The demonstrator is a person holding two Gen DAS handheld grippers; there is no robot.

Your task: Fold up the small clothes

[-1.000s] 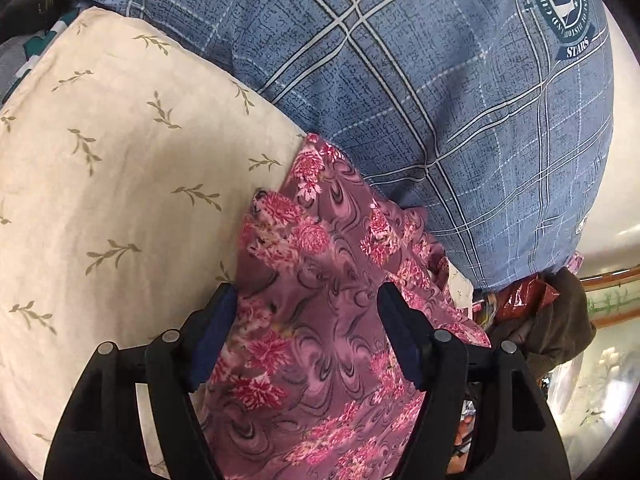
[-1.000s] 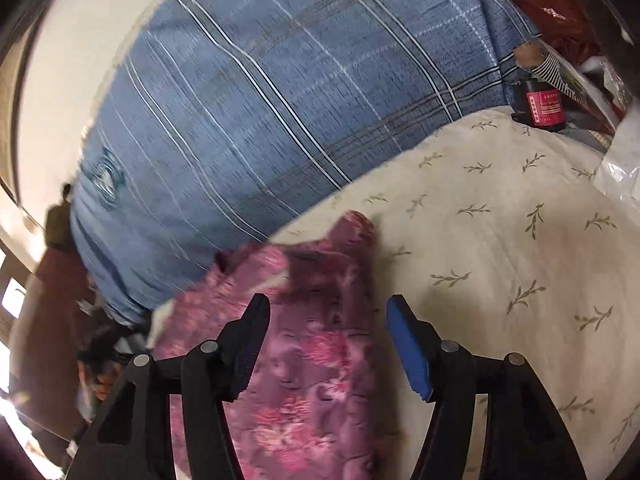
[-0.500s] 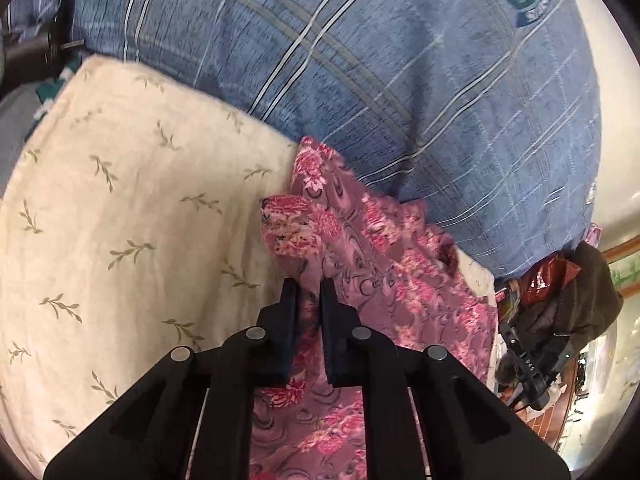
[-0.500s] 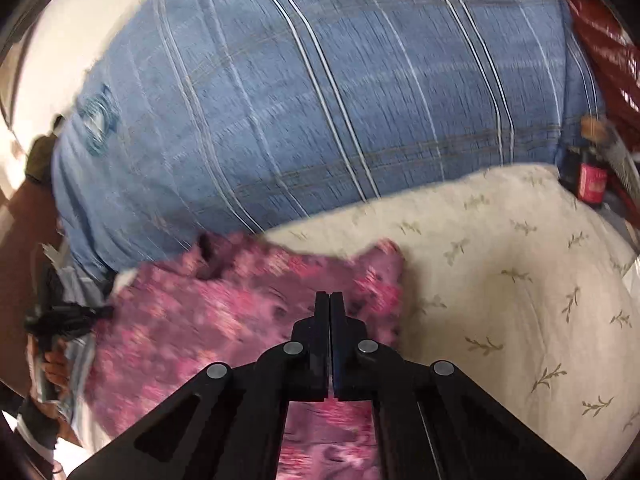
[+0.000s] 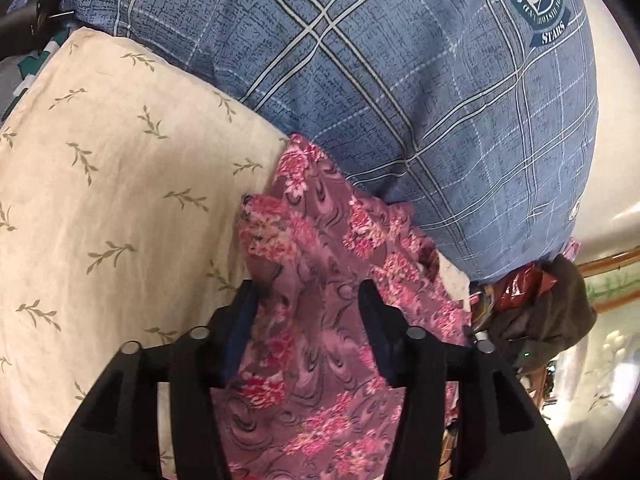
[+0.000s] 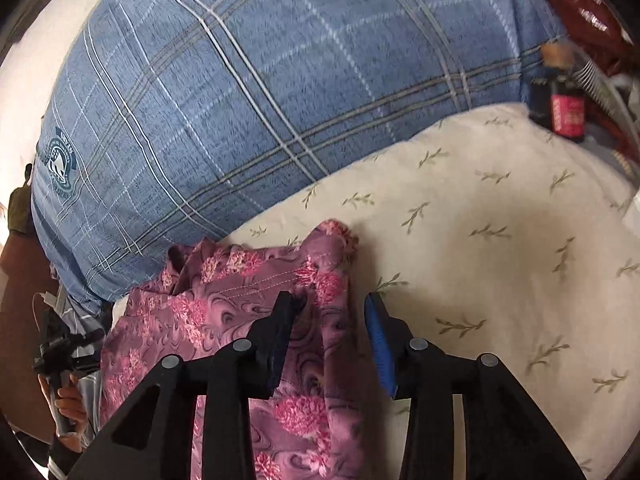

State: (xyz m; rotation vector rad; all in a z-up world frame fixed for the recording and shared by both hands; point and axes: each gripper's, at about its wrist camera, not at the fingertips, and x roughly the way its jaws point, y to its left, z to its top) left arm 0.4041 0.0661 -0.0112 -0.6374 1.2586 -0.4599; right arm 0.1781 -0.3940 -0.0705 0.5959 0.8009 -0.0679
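A pink and purple floral garment (image 5: 320, 320) lies crumpled on a cream cushion with a leaf print (image 5: 112, 200). My left gripper (image 5: 306, 300) is open, its jaws standing either side of the cloth without clamping it. In the right wrist view the same garment (image 6: 240, 312) lies at lower left on the cushion (image 6: 480, 260). My right gripper (image 6: 330, 308) is open over the garment's right edge, the left finger over the cloth, the right finger over the cushion.
A large blue plaid pillow (image 5: 400, 100) leans behind the cushion, also in the right wrist view (image 6: 260, 100). A dark bottle with a red label (image 6: 566, 108) stands at the far right. Red packets and dark cloth (image 5: 540, 300) lie beside the cushion.
Both grippers were shut on the garment half a second ago and have now opened, letting it go. The cloth has settled back on the cushion.
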